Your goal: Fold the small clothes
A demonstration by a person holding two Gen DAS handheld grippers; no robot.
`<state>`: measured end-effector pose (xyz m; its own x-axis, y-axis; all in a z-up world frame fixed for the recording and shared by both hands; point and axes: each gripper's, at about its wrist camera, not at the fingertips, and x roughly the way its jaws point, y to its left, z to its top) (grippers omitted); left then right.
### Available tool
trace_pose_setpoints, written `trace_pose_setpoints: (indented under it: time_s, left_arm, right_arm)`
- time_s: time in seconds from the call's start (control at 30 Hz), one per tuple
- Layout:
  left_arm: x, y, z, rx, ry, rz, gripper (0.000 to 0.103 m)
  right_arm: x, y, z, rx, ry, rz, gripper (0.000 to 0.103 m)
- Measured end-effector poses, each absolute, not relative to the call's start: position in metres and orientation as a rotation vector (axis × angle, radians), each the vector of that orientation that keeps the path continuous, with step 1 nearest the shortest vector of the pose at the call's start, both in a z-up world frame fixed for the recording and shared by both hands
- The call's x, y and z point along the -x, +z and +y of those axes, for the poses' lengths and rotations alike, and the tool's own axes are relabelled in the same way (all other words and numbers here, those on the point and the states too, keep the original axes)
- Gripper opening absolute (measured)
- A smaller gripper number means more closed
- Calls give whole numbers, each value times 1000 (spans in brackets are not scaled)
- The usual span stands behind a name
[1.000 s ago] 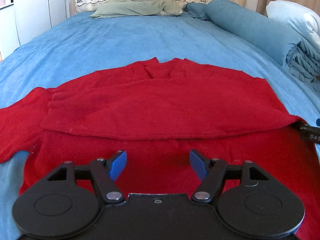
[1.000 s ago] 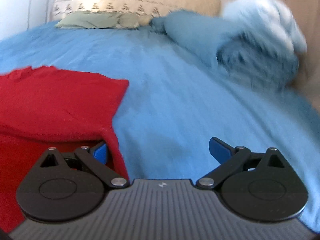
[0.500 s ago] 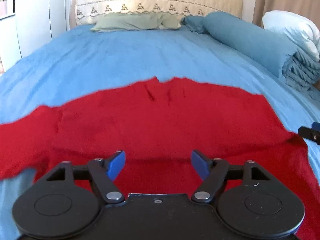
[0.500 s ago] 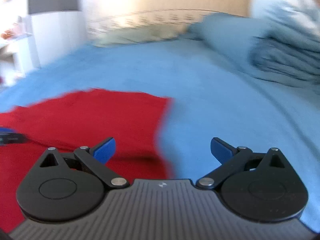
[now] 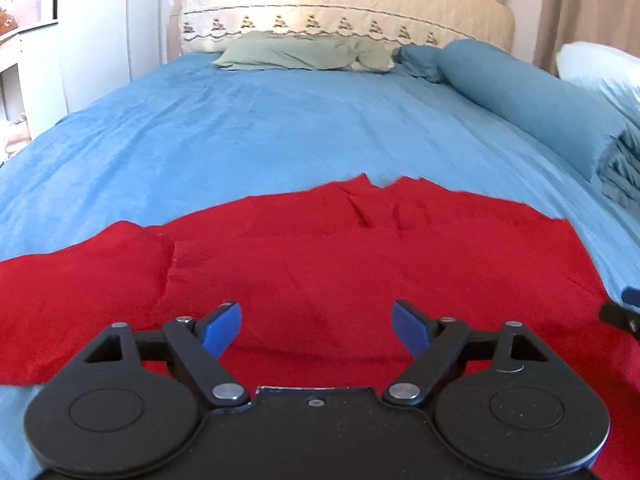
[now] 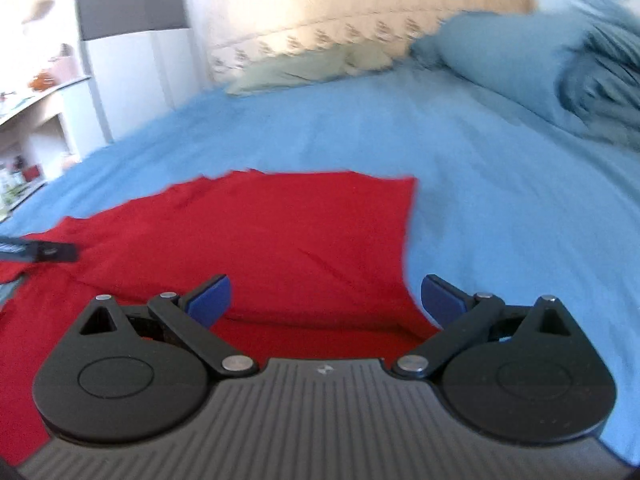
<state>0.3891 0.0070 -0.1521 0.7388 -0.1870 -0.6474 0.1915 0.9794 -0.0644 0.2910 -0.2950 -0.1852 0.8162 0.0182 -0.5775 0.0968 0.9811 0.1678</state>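
Left wrist view: the left gripper [image 5: 316,326] hangs over the near part of the red garment [image 5: 340,248] with its blue fingers [image 5: 222,326] spread wide and nothing between them; the garment lies flat on the blue bed [image 5: 280,120], its far edge running across the frame with a small notch near the middle, a sleeve-like part reaching out to the left edge of the picture and the right edge dropping down toward the tip of the right gripper [image 5: 624,312], which pokes in at the right border; beyond the far edge the bedcover is open all the way to the green pillow [image 5: 304,54] and the cream headboard [image 5: 348,8]; a rolled blue duvet [image 5: 532,96] lines the right side, and white furniture [image 5: 92,36] stands to the left of the bed; Right wrist view, somewhat blurred: the right gripper [image 6: 324,300] is also wide open and holds nothing, its left finger over red cloth and its right finger [image 6: 442,300] just past the garment's right edge, over blue cover; the garment's [image 6: 260,232] far right corner is squared, with a fold line close in front of the gripper; the left gripper's tip [image 6: 40,252] shows at the left border above the cloth; bare bedcover stretches right and ahead up to the duvet [image 6: 540,64] and the pillow [image 6: 304,68]
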Motion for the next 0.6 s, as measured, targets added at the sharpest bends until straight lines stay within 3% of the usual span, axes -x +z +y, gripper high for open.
trace_pose_setpoints:
  time_s: [0.33, 0.6]
  left_arm:
    - [-409, -169, 26, 55, -185, 790, 87]
    - [-352, -74, 86, 121, -135, 642, 89]
  right_arm:
    - [-311, -202, -275, -68, -12, 727, 103]
    - [-298, -125, -233, 25, 15, 615, 103]
